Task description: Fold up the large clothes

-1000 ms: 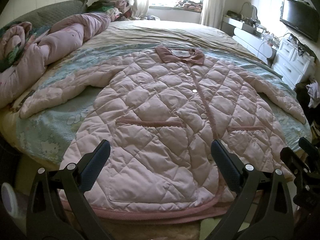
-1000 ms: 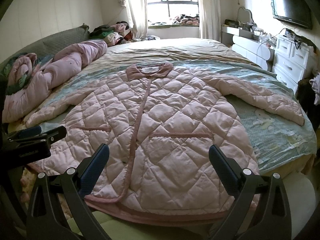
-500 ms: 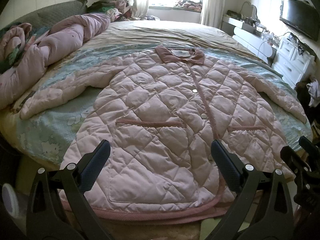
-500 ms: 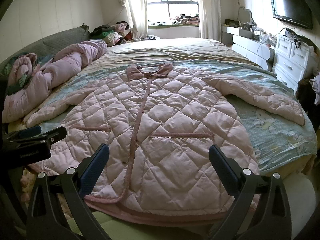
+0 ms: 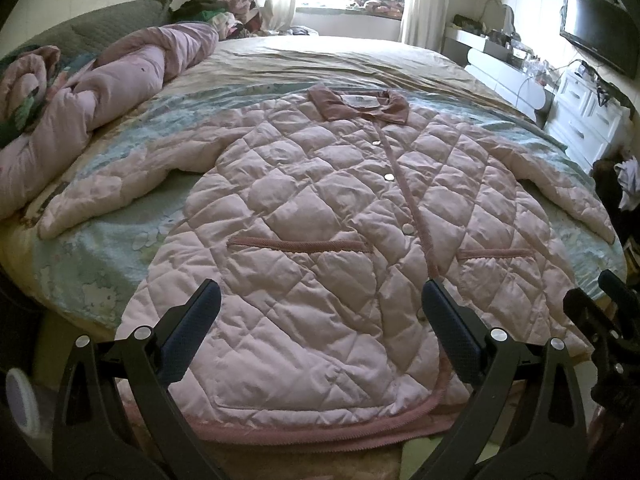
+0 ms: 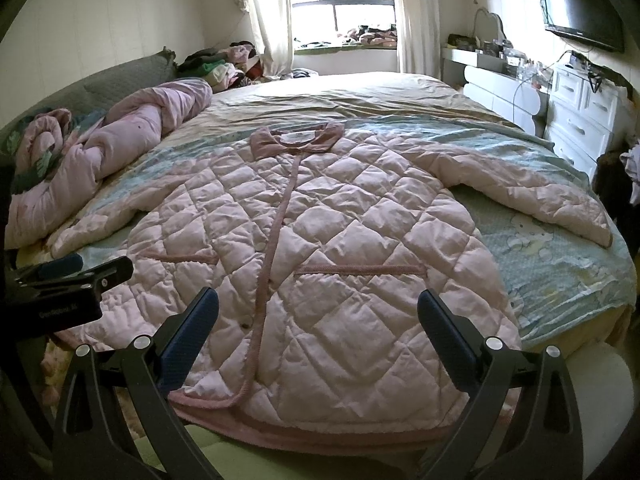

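Observation:
A large pink quilted coat point(image 5: 320, 216) lies flat on the bed, front up, buttoned, collar at the far end, both sleeves spread sideways; it also shows in the right wrist view point(image 6: 320, 232). Its hem hangs at the bed's near edge. My left gripper point(image 5: 320, 308) is open and empty, held above the hem's left half. My right gripper point(image 6: 318, 312) is open and empty above the hem's right half. The right gripper also shows at the right edge of the left wrist view point(image 5: 600, 320), and the left gripper at the left edge of the right wrist view point(image 6: 68, 276).
A rolled pink duvet point(image 5: 100, 92) lies along the bed's left side. The bed sheet point(image 6: 560, 248) is pale blue with cartoon prints. White drawers point(image 6: 580, 120) and a wall TV point(image 6: 580, 12) stand at the right. Clothes pile by the window point(image 6: 224, 64).
Both grippers have drifted very slightly; the coat and grippers' opening look unchanged.

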`<action>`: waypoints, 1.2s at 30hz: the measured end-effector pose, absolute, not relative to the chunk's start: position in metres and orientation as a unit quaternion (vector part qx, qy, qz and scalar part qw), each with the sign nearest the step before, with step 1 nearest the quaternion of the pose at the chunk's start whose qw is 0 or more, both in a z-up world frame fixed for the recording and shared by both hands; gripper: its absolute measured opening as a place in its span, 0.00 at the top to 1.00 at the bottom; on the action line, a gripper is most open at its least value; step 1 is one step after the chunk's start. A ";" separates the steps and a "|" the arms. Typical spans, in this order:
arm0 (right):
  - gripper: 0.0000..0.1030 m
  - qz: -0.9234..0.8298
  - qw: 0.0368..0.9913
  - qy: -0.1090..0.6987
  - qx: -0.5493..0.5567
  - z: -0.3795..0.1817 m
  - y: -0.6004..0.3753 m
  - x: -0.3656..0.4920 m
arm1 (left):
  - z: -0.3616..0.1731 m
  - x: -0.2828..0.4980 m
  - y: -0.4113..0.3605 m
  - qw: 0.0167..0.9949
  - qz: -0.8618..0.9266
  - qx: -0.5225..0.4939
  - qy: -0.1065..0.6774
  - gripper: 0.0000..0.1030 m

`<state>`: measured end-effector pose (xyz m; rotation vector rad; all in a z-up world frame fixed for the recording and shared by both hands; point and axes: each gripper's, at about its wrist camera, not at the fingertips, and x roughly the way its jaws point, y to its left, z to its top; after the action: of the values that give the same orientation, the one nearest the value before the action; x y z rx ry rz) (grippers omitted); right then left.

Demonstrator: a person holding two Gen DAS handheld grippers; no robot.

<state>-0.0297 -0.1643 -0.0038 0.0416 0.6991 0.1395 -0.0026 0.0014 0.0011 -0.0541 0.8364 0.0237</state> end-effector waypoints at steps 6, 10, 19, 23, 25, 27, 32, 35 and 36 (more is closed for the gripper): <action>0.04 0.070 0.936 0.344 0.022 -0.003 -0.166 -0.019 | -0.003 0.010 -0.001 0.908 0.006 -0.025 0.419 0.09; 0.04 0.072 0.932 0.354 0.028 -0.003 -0.168 -0.003 | -0.003 0.017 -0.001 0.907 0.008 -0.019 0.420 0.09; 0.04 0.078 0.927 0.364 0.042 -0.003 -0.171 0.028 | 0.007 0.049 -0.002 0.904 0.021 -0.014 0.427 0.09; 0.04 0.084 0.925 0.368 0.046 -0.006 -0.171 0.042 | 0.010 0.066 -0.001 0.903 0.030 -0.013 0.429 0.09; 0.04 0.085 0.924 0.370 0.048 -0.007 -0.172 0.049 | 0.014 0.075 0.000 0.903 0.031 -0.014 0.429 0.09; 0.04 0.088 0.923 0.370 0.051 -0.006 -0.173 0.056 | 0.018 0.084 0.001 0.902 0.035 -0.018 0.429 0.09; 0.04 0.088 0.925 0.364 0.061 -0.002 -0.180 0.077 | 0.028 0.105 -0.004 0.904 0.036 -0.016 0.425 0.09; 0.04 0.083 0.927 0.359 0.073 0.004 -0.187 0.090 | 0.033 0.118 -0.008 0.905 0.033 -0.014 0.425 0.09; 0.04 0.081 0.927 0.357 0.075 0.006 -0.189 0.093 | 0.035 0.122 -0.011 0.905 0.032 -0.012 0.424 0.09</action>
<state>0.0933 -0.1891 0.0059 0.1530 0.7327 0.1670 0.1224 -0.0108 0.0354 -0.0245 0.8765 0.0652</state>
